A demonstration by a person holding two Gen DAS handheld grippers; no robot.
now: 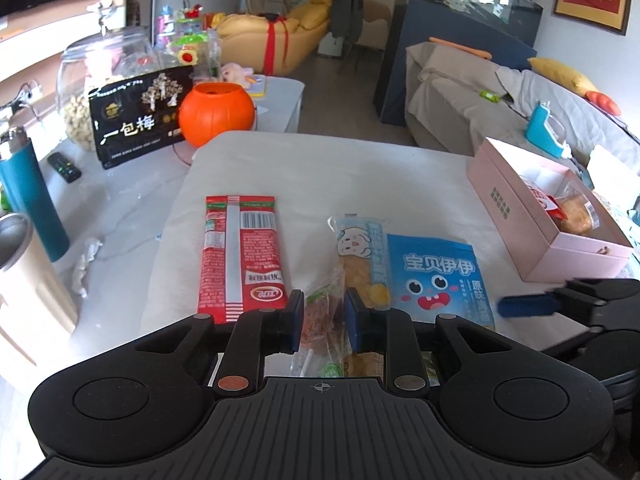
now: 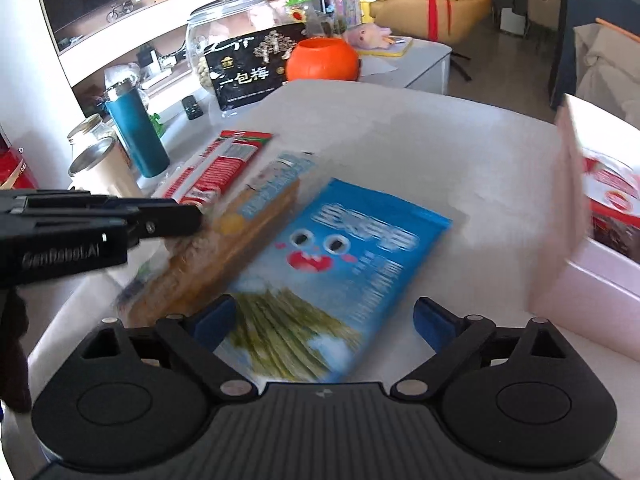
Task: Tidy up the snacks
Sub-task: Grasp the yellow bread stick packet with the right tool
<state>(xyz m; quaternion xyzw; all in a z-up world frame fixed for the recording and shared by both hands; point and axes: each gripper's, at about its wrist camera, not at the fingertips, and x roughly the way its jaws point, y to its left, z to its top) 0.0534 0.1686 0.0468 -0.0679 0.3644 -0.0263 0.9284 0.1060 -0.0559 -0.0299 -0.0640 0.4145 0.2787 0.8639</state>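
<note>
On the white table (image 1: 360, 168) lie a red snack packet (image 1: 240, 252), a clear-and-blue cake packet (image 1: 360, 256) and a blue cartoon-face bag (image 1: 436, 276). My left gripper (image 1: 322, 320) has its jaws closed narrowly on a clear packet with reddish contents (image 1: 320, 316). My right gripper (image 2: 324, 320) is open wide, its fingers either side of the near end of the blue bag (image 2: 340, 264), empty. The left gripper also shows in the right wrist view (image 2: 172, 216), over the cake packet (image 2: 240, 232). The red packet (image 2: 224, 164) lies behind.
An open pink box (image 1: 532, 216) with snacks inside stands at the table's right; it also shows in the right wrist view (image 2: 576, 216). Beyond the left edge stand an orange pumpkin bucket (image 1: 216, 114), a black plum bag (image 1: 140, 120), a glass jar (image 1: 96, 76), a teal bottle (image 1: 28, 200) and a remote (image 1: 64, 166).
</note>
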